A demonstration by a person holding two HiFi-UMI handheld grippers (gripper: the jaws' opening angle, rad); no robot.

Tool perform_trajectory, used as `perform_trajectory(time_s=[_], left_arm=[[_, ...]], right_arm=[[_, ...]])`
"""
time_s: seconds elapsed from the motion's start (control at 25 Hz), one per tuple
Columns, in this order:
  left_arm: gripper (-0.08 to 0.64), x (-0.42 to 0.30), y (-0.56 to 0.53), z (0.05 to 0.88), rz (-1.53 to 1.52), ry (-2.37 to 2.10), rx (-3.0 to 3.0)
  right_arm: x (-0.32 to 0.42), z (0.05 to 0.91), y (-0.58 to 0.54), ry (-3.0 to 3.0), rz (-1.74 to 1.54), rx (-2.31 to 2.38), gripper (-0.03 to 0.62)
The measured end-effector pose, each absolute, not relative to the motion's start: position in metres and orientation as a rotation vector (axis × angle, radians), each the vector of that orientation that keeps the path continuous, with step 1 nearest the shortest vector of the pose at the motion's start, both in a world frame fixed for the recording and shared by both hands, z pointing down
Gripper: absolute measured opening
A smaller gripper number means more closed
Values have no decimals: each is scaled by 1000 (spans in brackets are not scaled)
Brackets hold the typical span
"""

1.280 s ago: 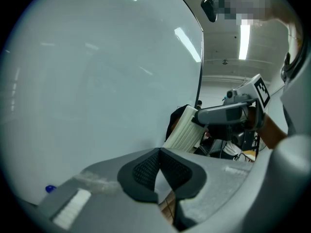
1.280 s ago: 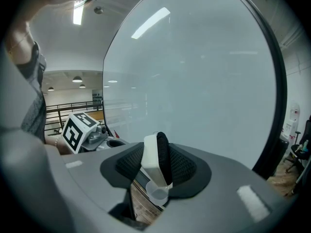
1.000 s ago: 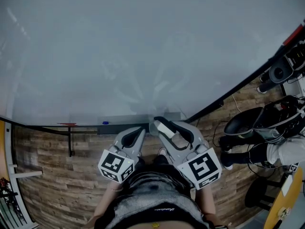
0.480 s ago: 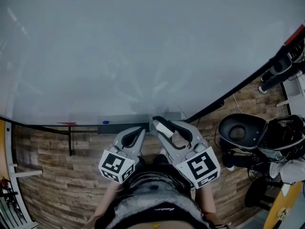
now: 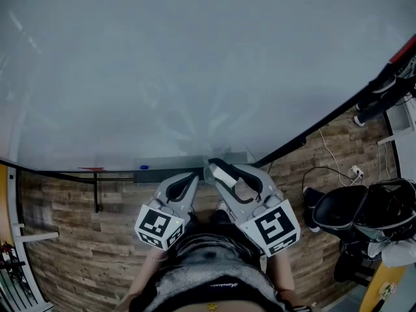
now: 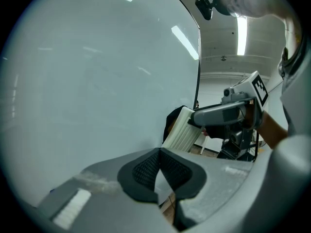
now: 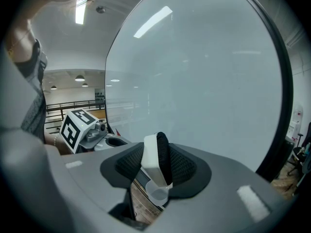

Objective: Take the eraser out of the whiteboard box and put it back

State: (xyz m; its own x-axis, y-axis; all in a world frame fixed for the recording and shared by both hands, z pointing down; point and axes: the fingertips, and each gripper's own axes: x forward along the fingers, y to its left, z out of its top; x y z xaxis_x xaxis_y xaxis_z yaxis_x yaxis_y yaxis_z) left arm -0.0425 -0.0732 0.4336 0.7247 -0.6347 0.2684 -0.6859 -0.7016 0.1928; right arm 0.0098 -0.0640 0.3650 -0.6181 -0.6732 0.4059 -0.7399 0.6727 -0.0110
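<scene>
1. Whiteboard [image 5: 195, 64] fills most of the head view; wood-plank floor [image 5: 78, 213] runs below its lower edge.
2. Whiteboard box [image 5: 153, 172]: a grey tray fixed along the board's lower edge, just beyond both claws.
3. My right gripper [image 5: 214, 169] is clamped on the eraser [image 5: 227, 176]. In the right gripper view the eraser [image 7: 156, 159] stands on edge between the two black pads, white body to the left and black felt to the right, with both pads pressing on it.
4. Eraser position: out of the box, held close to the board's lower edge, over the right part of the tray as the head view shows it. Contact with the tray: cannot tell.
5. My left gripper [image 5: 195, 177] has its jaws together with nothing between the pads; the left gripper view shows the pad tips meeting.
6. Left gripper sits just left of the right one, close to it and pointing at the board.
7. From the left gripper view, the ribbed white face of the eraser [image 6: 181, 127] shows at the right claw's tip, in front of the board.
</scene>
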Motion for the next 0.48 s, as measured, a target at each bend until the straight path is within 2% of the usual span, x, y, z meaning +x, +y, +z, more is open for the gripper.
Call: perform_trajectory(time_s=[0.48], left_arm=[[2, -44, -75, 437, 253, -1035, 2631]], right_arm=[[9, 376, -69, -2505, 270, 1096, 161]])
